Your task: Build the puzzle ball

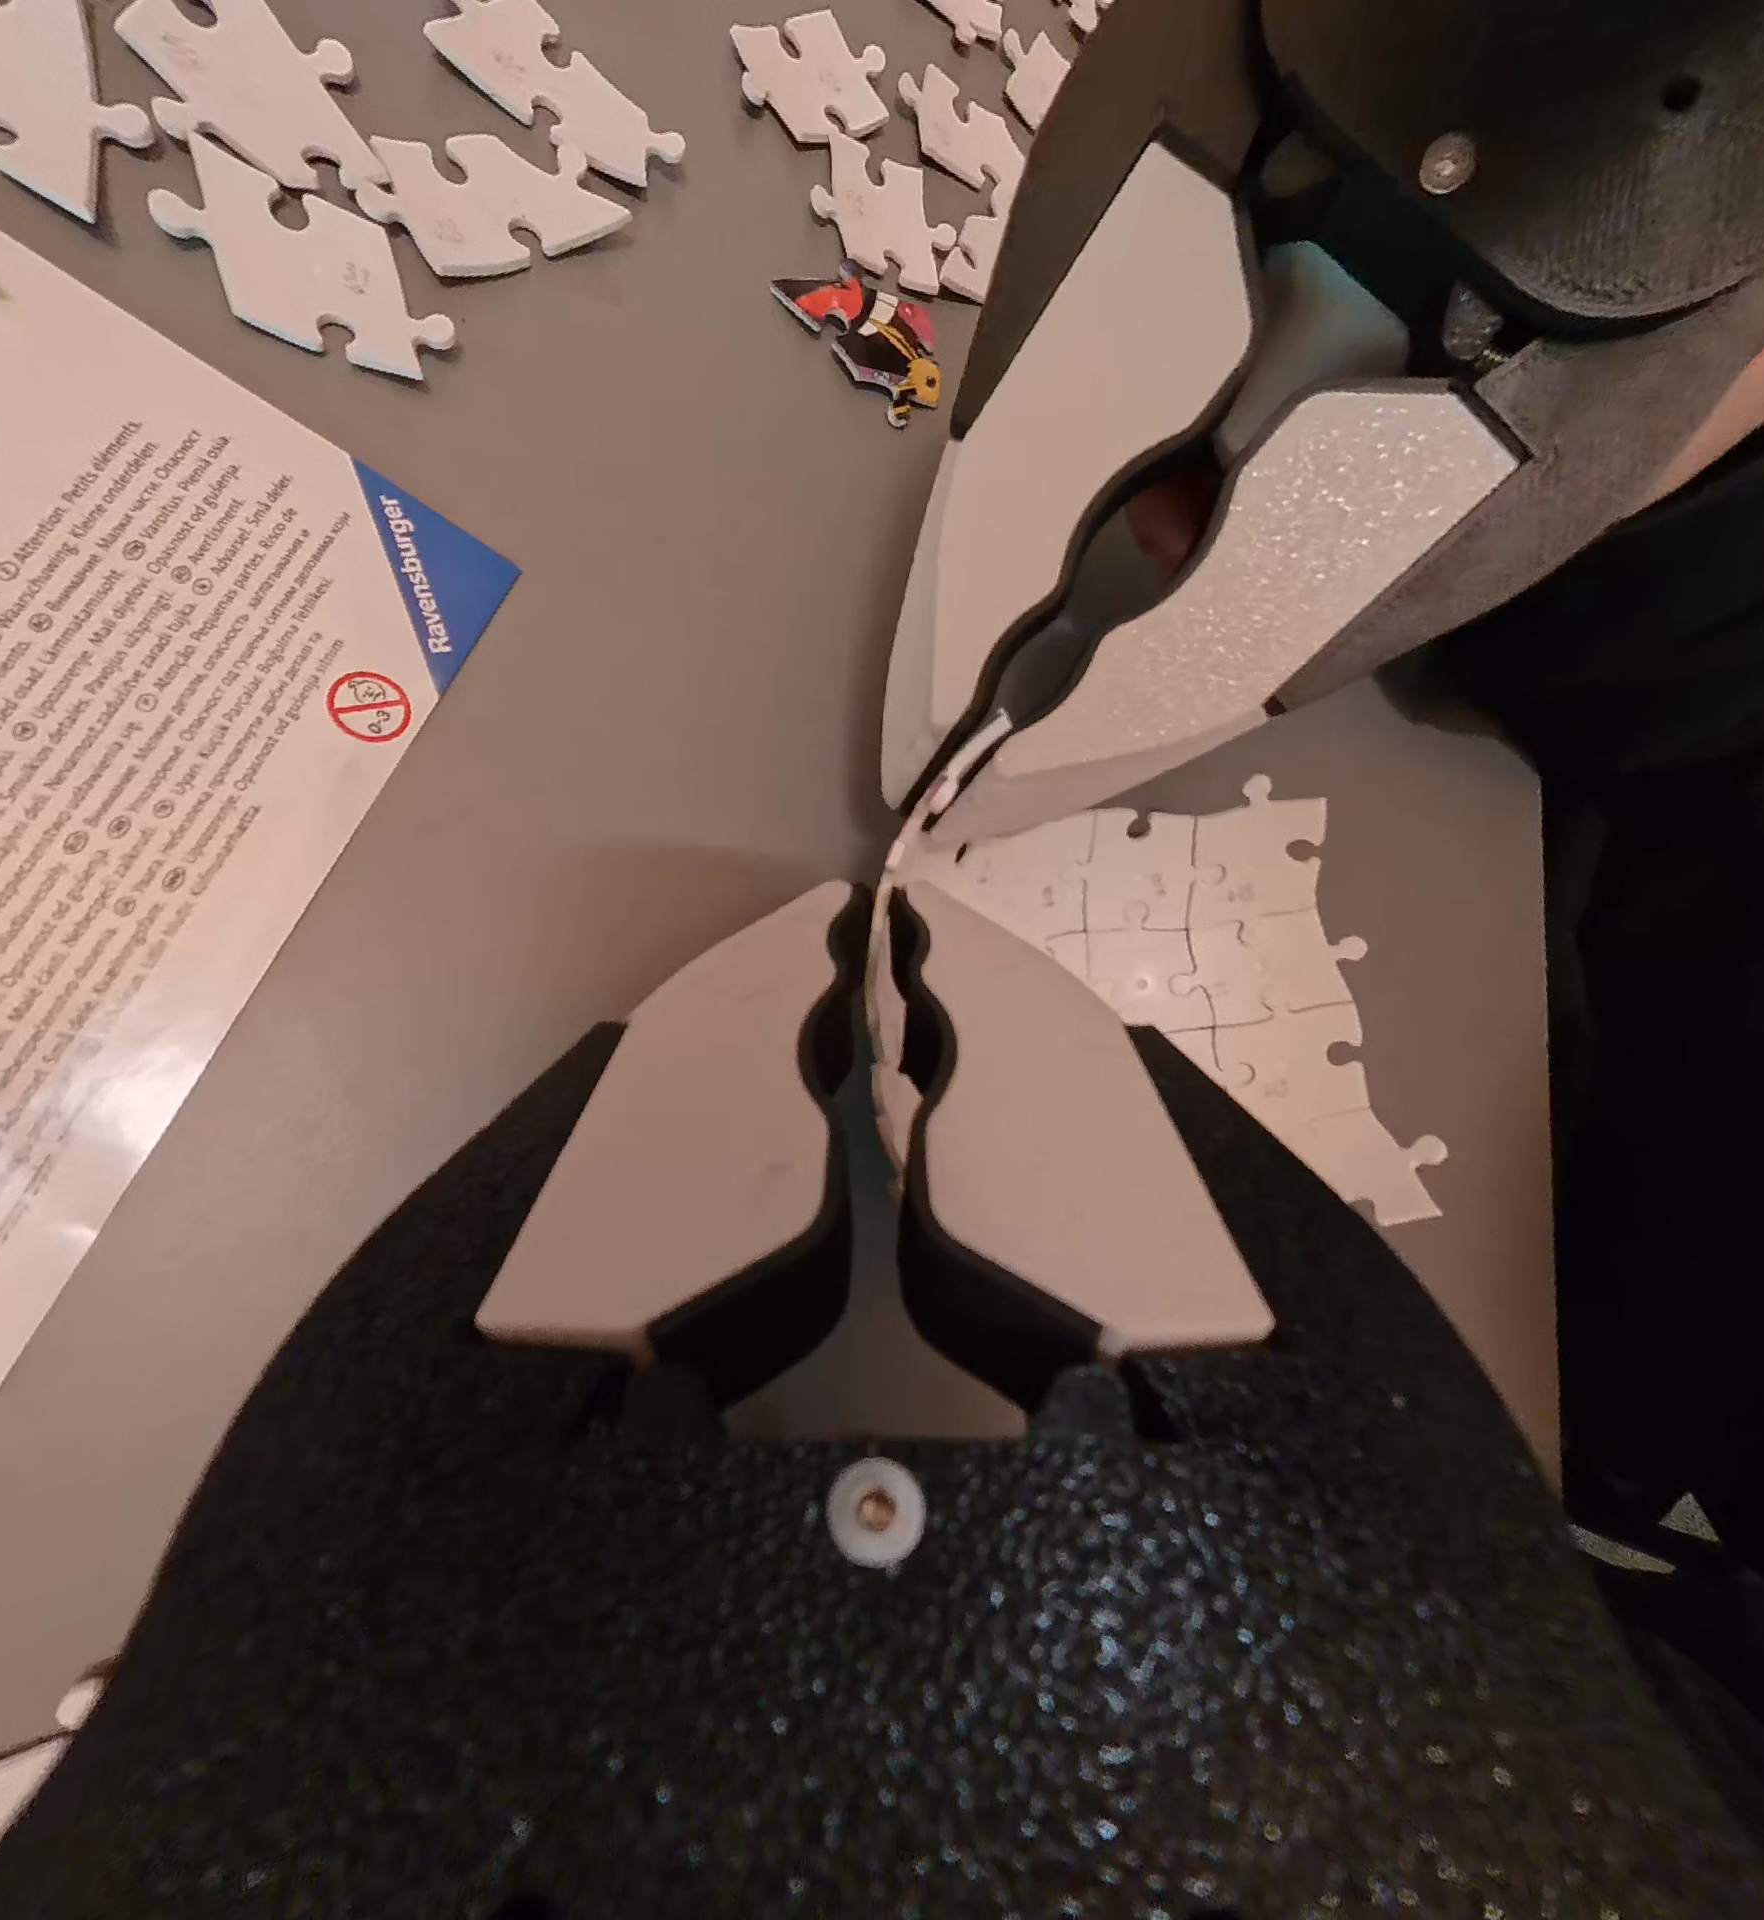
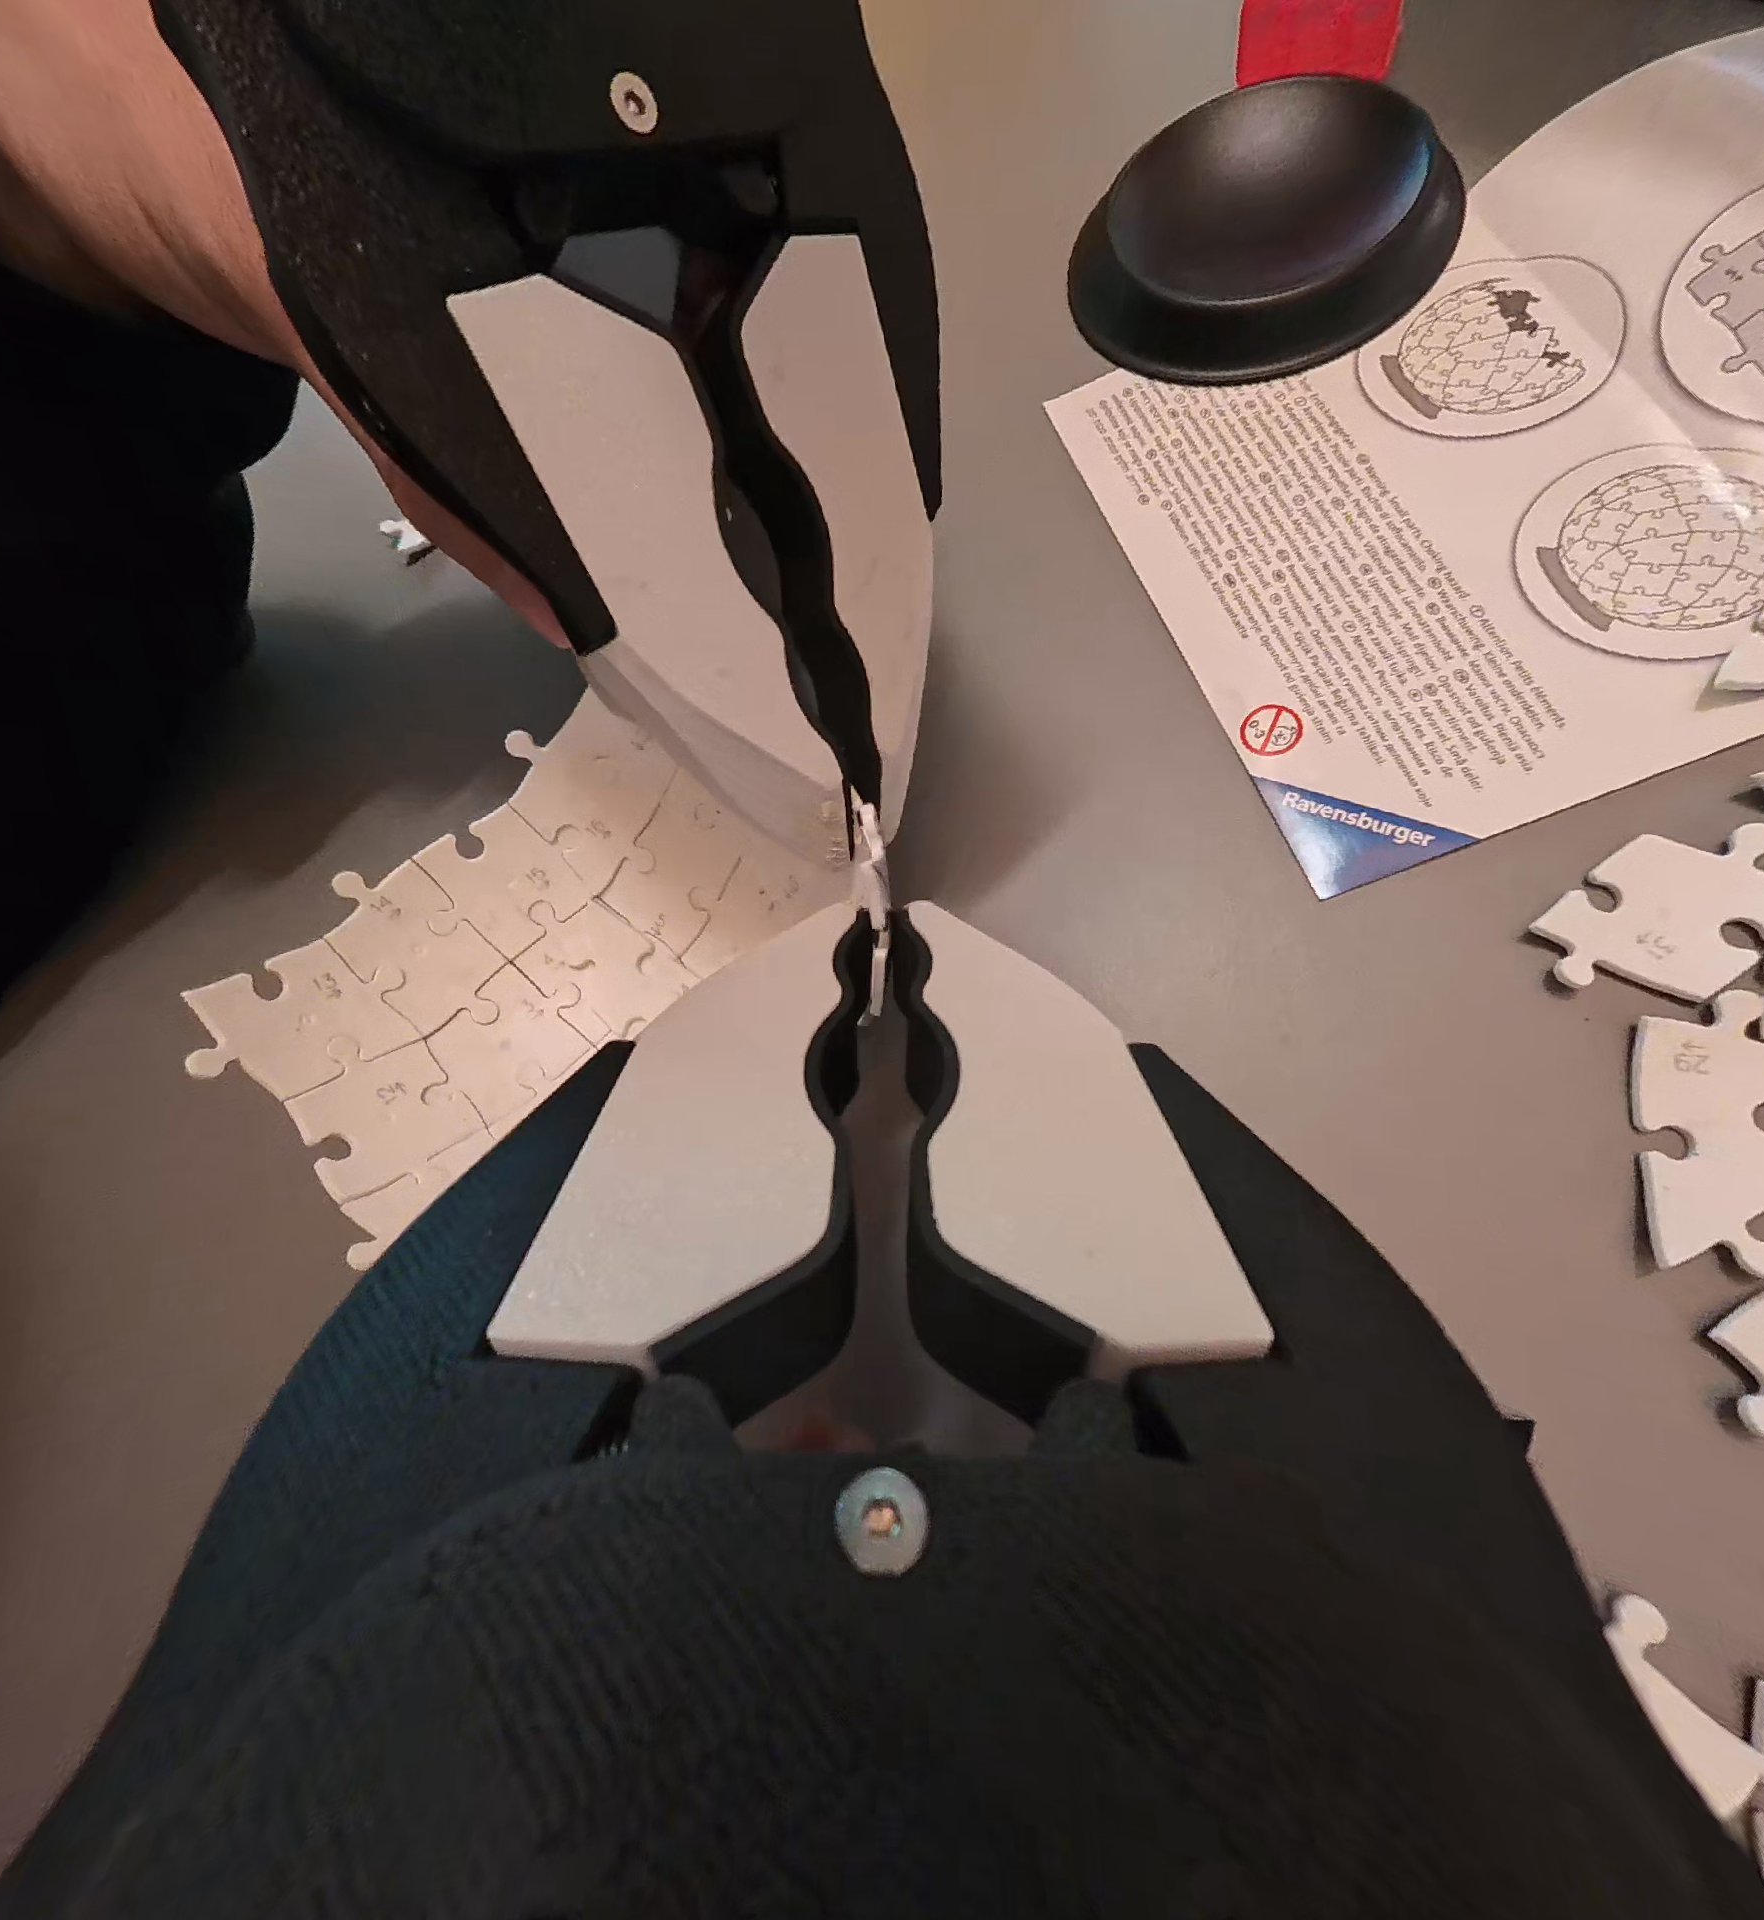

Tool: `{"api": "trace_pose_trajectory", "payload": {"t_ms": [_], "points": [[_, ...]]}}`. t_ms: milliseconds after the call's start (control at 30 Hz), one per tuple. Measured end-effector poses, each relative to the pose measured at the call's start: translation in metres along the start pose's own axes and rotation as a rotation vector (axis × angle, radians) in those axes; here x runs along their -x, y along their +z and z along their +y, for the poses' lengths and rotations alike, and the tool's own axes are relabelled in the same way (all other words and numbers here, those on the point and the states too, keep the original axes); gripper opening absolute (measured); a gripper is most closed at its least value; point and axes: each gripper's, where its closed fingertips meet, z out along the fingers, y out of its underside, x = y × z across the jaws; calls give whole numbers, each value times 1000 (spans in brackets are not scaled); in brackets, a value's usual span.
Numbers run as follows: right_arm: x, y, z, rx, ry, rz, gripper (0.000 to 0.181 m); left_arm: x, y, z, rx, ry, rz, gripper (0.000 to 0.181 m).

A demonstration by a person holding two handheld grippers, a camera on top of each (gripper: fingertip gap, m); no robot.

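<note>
My left gripper point(image 1: 883, 896) is shut on a puzzle piece point(image 1: 883, 1039) held edge-on between its pads. My right gripper point(image 2: 878, 916) is shut on a white puzzle piece point(image 2: 873, 971). The two grippers meet tip to tip just above the table; the right gripper point(image 1: 925, 821) enters the left wrist view from the top right, and the left gripper point(image 2: 857, 821) enters the right wrist view from the top left. The held pieces touch at the tips; I cannot tell whether they are joined. An assembled curved section point(image 1: 1221, 966) lies white side up beside the tips, and it also shows in the right wrist view point(image 2: 462, 966).
Several loose white pieces point(image 1: 317, 249) lie at the back and at the right point(image 2: 1725, 1132). One coloured piece point(image 1: 862, 332) lies face up. A printed instruction sheet point(image 1: 130, 727) point(image 2: 1377, 582), a black round stand point(image 2: 1273, 218), and a person's hand point(image 2: 78, 208) are close by.
</note>
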Motion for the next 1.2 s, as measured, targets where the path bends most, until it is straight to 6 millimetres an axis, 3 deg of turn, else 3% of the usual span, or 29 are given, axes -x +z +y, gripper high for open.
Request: {"api": "trace_pose_trajectory", "payload": {"t_ms": [1133,1200], "points": [[2,3,-6,-95,107,-72,3,2,-4,-4,-35,-19,-1,3],[2,3,-7,-104,111,-77,10,3,-4,-3,-31,-21,-8,3]]}}
